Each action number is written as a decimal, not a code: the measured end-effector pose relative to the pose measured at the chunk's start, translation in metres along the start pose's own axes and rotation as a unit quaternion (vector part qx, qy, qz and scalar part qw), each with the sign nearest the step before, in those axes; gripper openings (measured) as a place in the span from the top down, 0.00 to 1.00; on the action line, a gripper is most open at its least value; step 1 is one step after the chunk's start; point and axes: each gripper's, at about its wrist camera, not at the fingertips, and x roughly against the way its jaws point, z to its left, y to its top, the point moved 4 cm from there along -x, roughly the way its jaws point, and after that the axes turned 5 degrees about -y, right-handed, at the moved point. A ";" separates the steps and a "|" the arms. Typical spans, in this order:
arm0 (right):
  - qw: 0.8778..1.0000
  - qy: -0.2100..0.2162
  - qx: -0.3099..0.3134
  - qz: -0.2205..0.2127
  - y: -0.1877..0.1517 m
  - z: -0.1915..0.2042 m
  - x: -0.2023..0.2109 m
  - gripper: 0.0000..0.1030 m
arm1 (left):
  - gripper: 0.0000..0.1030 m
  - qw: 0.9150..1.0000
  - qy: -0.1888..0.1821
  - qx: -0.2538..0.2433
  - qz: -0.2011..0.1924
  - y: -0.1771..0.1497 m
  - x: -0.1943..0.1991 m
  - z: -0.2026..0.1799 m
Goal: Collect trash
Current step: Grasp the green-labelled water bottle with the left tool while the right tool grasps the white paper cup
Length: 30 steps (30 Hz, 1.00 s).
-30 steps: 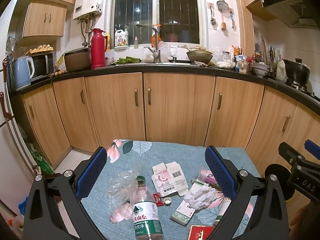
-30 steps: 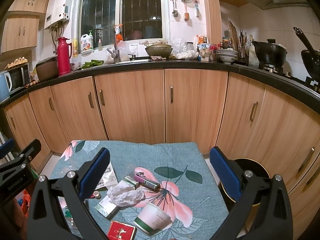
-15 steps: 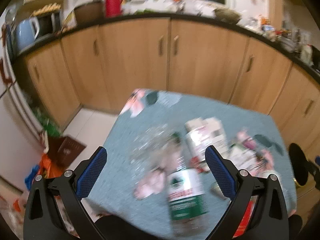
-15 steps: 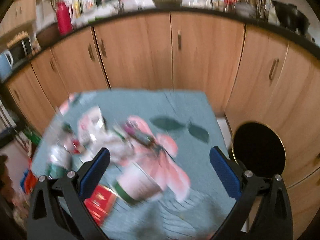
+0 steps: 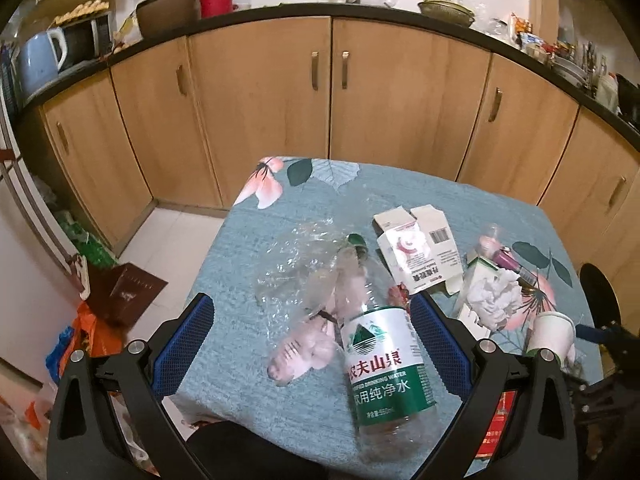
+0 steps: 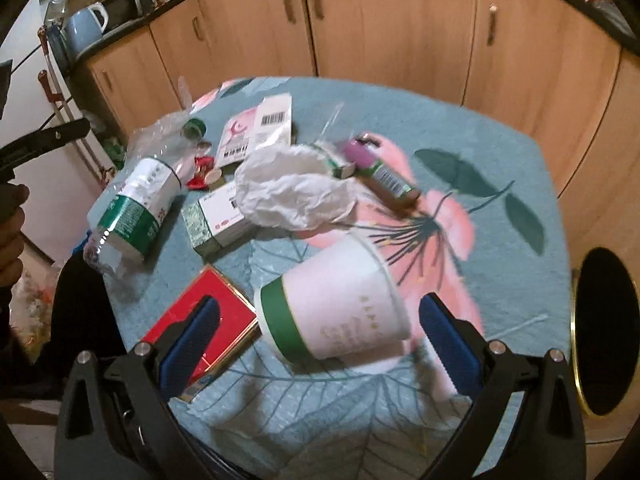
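Note:
Trash lies on a table with a teal flowered cloth (image 5: 248,344). My left gripper (image 5: 312,344) is open above an empty plastic water bottle (image 5: 380,356) with a green label, lying beside a clear plastic bag (image 5: 296,264). My right gripper (image 6: 320,340) is open above a tipped white paper cup (image 6: 336,308) with a green rim. A red flat box (image 6: 204,328) lies under its left finger. A crumpled white tissue (image 6: 288,192), a green-and-white carton (image 6: 216,212), a flattened white box (image 6: 256,128) and a purple tube (image 6: 376,168) lie beyond. The bottle shows in the right wrist view too (image 6: 132,208).
Wooden base cabinets (image 5: 332,92) curve round behind the table under a dark counter. A dark round stool (image 6: 604,312) with a gold rim stands right of the table. Bags and clutter (image 5: 96,320) lie on the floor to the left.
Both grippers have tilted downward and moved closer to the table. The bottle and the paper cup now lie between their open fingers. Nothing on the table has moved.

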 end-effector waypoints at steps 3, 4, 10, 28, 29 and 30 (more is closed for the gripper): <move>1.000 0.014 -0.004 0.014 0.000 -0.003 -0.014 0.04 | 0.08 1.000 0.001 0.009 0.003 0.000 -0.003 0.005; 1.000 0.026 -0.008 0.016 -0.001 -0.003 -0.016 0.12 | 0.08 1.000 0.002 0.009 0.004 -0.001 -0.003 0.006; 0.999 0.050 -0.017 0.005 0.000 0.000 -0.015 0.37 | 0.08 1.000 0.005 0.014 0.011 -0.002 -0.008 0.011; 0.996 0.071 -0.050 -0.033 -0.013 -0.017 0.011 0.74 | 0.08 0.988 -0.073 0.022 0.136 -0.050 -0.054 -0.053; 0.995 0.076 -0.053 -0.028 -0.015 -0.018 0.007 0.74 | 0.08 0.985 -0.078 0.032 0.148 -0.055 -0.058 -0.056; 0.995 0.082 -0.055 -0.027 -0.016 -0.018 0.005 0.74 | 0.08 0.983 -0.085 0.042 0.159 -0.060 -0.062 -0.061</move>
